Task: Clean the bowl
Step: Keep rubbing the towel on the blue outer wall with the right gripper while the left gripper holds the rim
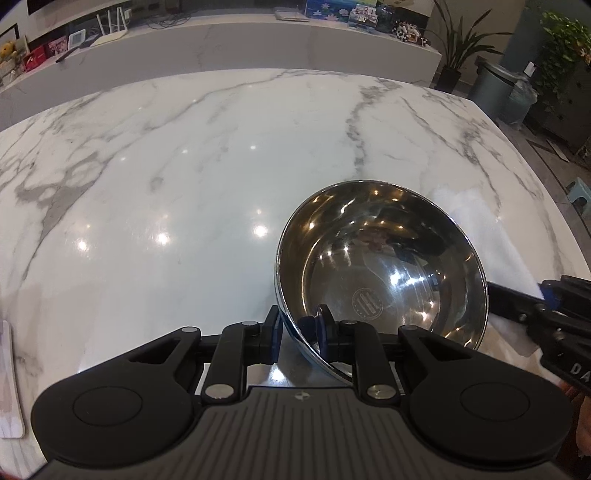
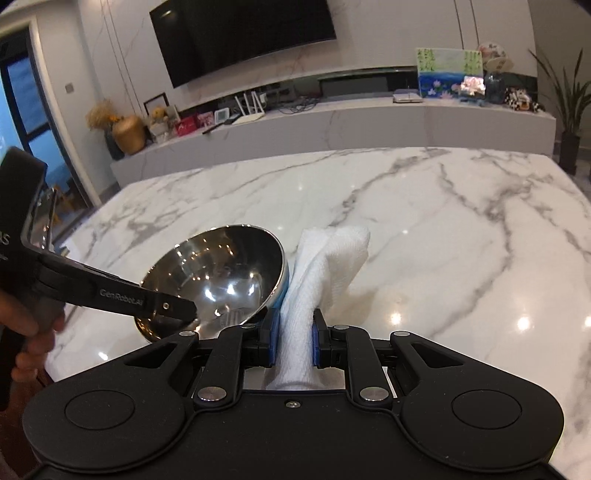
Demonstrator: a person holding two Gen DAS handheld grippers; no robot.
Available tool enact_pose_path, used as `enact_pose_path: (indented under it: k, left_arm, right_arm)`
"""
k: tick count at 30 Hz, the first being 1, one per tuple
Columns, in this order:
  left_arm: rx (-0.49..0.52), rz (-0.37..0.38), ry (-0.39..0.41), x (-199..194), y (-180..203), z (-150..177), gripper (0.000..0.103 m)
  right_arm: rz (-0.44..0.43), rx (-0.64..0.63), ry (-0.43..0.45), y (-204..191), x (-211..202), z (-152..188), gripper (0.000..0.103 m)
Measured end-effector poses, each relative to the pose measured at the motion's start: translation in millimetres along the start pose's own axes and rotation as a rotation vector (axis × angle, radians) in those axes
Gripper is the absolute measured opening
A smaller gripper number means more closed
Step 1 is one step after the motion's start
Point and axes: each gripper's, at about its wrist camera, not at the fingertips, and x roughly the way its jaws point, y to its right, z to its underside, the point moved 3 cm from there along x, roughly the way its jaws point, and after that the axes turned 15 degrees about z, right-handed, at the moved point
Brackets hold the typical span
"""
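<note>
The steel bowl (image 1: 380,273) sits tilted toward 4 o'clock of the marble table (image 1: 221,166) in the left wrist view, its near rim pinched by the left gripper (image 1: 299,332), one pad inside the wall and one outside. The right gripper (image 2: 293,339) is clenched on a bunched white cloth (image 2: 325,266), which stands just beside the bowl's outer wall at its 3 o'clock side.

In the left view the right tool's black arm crosses behind the bowl at 3 o'clock, over the cloth (image 1: 469,206), close against the rim. A flat pale object at 8 o'clock, cut off by the frame, cannot be made out.

From 9 through 12 o'clock the tabletop lies bare to its far edge, with a long white ledge (image 1: 258,40) beyond; at 2 o'clock stand a grey bin (image 1: 495,92) and plants.

Only the right view shows the wall television (image 2: 243,33), a gold vase (image 2: 127,134), and the hand (image 2: 33,332) gripping the left tool's handle.
</note>
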Motion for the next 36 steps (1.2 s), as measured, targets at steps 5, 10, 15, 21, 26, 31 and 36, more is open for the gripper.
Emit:
enact_pose_path:
  k: [5,10,15,21,26,31,36]
  left_arm:
    - [-0.006,0.007,0.018,0,-1,2,0.017]
    - [-0.007,0.018,0.049,-1,-4,3,0.017]
    - [-0.056,0.007,0.059,-2,-9,7,0.036]
    - [-0.141,0.000,0.078,-14,-13,13,0.042]
    - [-0.107,0.003,0.080,-19,-5,12,0.033]
    - [-0.098,0.013,0.063,-15,-1,12,0.030]
    - [-0.099,0.017,0.060,-15,1,14,0.031]
  right_arm:
    - [0.007,-0.039,-0.025,-6,4,3,0.016]
    - [-0.005,-0.061,-0.049,-10,7,5,0.016]
    - [-0.013,-0.116,-0.088,-19,13,10,0.016]
    - [-0.010,-0.153,-0.116,-23,17,13,0.016]
    - [0.002,-0.158,-0.126,-23,20,14,0.016]
    - [0.039,-0.151,-0.138,-20,22,14,0.017]
    - [0.076,-0.134,-0.140,-16,24,15,0.025]
